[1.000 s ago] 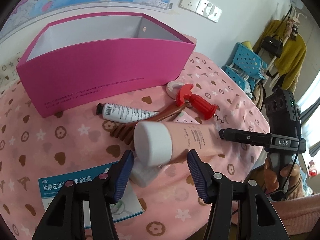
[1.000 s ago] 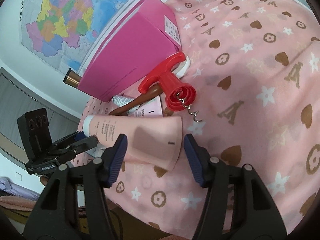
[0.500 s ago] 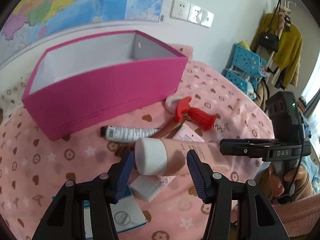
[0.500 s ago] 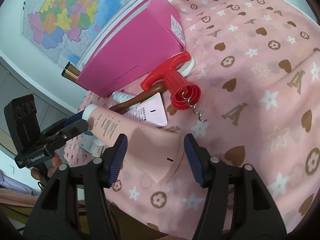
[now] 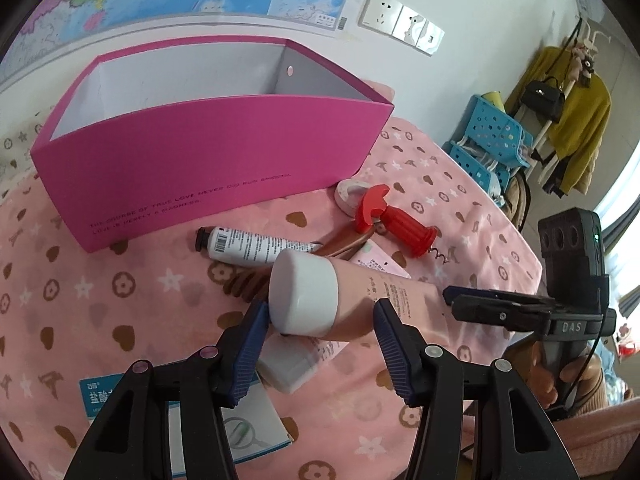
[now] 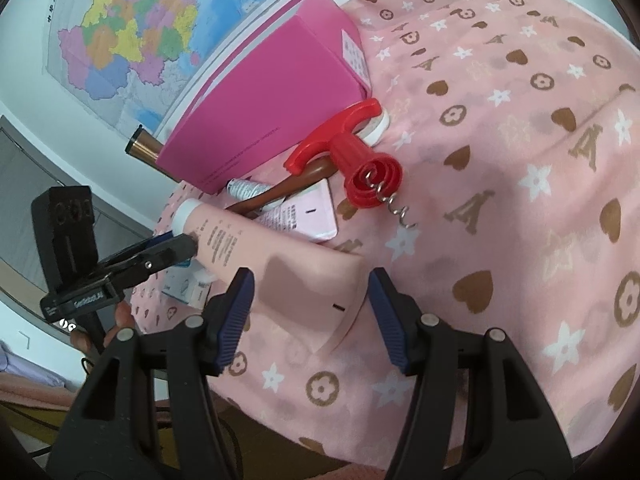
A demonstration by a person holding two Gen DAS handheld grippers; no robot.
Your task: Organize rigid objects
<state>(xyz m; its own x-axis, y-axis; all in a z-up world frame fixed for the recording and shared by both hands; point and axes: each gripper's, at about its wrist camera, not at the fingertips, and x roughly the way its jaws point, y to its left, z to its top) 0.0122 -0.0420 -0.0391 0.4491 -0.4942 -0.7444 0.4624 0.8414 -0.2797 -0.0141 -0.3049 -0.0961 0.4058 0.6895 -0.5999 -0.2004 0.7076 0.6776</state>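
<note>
A large pink tube with a white cap (image 5: 316, 300) is lifted off the cloth between my two grippers. My left gripper (image 5: 320, 330) holds its cap end and my right gripper (image 6: 310, 302) holds its flat crimped end (image 6: 320, 292). Each gripper's fingers press the tube's sides. The open magenta box (image 5: 216, 160) stands behind, also in the right wrist view (image 6: 280, 92). On the cloth lie a red corkscrew (image 5: 394, 226), a small white tube (image 5: 248, 246), a brown spoon (image 5: 340, 242) and a pink packet (image 6: 308, 212).
A blue-and-white medicine box (image 5: 172, 412) and a small white box (image 5: 288, 364) lie under the left gripper. A white tape roll (image 5: 350, 194) sits by the magenta box. A blue basket rack (image 5: 492, 140) and hanging clothes stand beyond the table's right edge.
The pink tube has risen off the cloth, held at both ends, and both grippers have lifted with it. The other items have not moved.
</note>
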